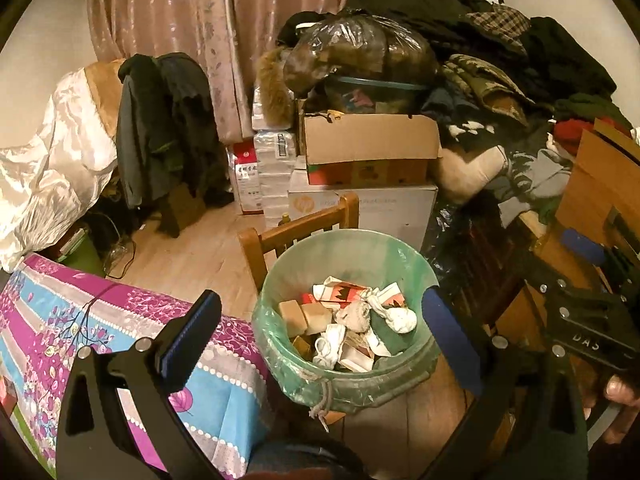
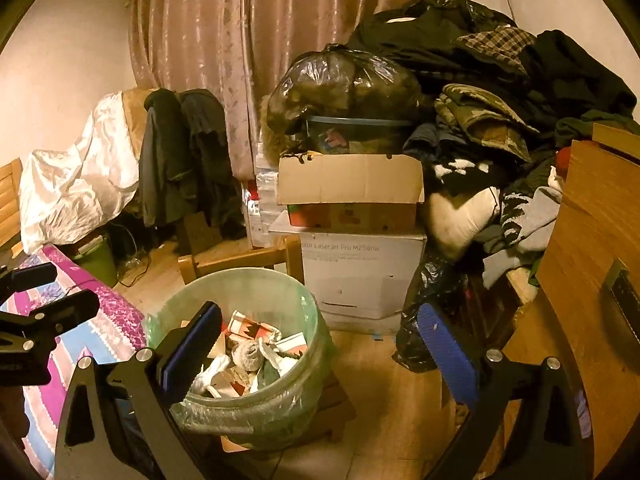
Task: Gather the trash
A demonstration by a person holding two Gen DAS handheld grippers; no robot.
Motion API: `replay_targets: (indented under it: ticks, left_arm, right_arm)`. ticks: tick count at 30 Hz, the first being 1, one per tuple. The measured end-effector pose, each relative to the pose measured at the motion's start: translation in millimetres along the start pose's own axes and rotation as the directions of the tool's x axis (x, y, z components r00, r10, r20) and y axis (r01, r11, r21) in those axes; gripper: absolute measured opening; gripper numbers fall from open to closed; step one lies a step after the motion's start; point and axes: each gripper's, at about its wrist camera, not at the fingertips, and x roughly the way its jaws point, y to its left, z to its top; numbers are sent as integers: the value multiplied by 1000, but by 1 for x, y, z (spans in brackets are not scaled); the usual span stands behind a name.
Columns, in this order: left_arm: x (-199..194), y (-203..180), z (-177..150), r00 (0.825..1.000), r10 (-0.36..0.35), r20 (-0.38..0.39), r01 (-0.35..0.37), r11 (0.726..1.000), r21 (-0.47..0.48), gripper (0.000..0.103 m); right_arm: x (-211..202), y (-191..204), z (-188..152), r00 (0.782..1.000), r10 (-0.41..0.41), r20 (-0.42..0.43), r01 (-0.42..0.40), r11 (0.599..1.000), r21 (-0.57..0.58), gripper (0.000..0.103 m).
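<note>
A round trash bin [image 1: 400, 256] lined with a green plastic bag stands on a low wooden stool. It holds trash [image 1: 352, 320]: crumpled paper, cartons, brown blocks, white wads. The bin also shows in the right wrist view [image 2: 280, 288]. My left gripper [image 1: 324, 340] is open and empty, its jaws wide apart on either side of the bin. My right gripper [image 2: 320, 344] is open and empty, with the bin at its left finger. The right gripper's body shows at the right edge of the left wrist view [image 1: 588, 320]. The left gripper's body shows at the left edge of the right wrist view [image 2: 40, 320].
A table with a purple and blue floral cloth [image 1: 80, 320] is at left. A wooden chair [image 1: 304, 228] stands behind the bin. Stacked boxes [image 1: 368, 160], a dark filled bag [image 1: 360, 56] and a heap of clothes [image 1: 500, 60] fill the back. A wooden cabinet [image 2: 592, 260] is at right.
</note>
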Motion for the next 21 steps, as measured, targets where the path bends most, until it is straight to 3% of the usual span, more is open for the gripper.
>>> replay_targets:
  ticks: [7, 9, 13, 21]
  left_arm:
    - [7, -3, -1, 1000, -11, -27, 12, 1000, 12, 97]
    - [6, -6, -4, 999, 37, -7, -37, 999, 34, 97]
    - [6, -14, -8, 998, 65, -4, -65, 995, 75, 97]
    - [17, -9, -8, 992, 97, -79, -93, 994, 62, 97]
  right_arm:
    - [2, -2, 1, 1000, -6, -6, 6, 1000, 11, 98]
    - [4, -3, 1, 1000, -8, -7, 9, 1000, 14, 98]
    - [4, -4, -2, 1000, -15, -10, 15, 1000, 12, 98]
    - [11, -3, -8, 999, -11, -49, 11, 1000, 6, 98]
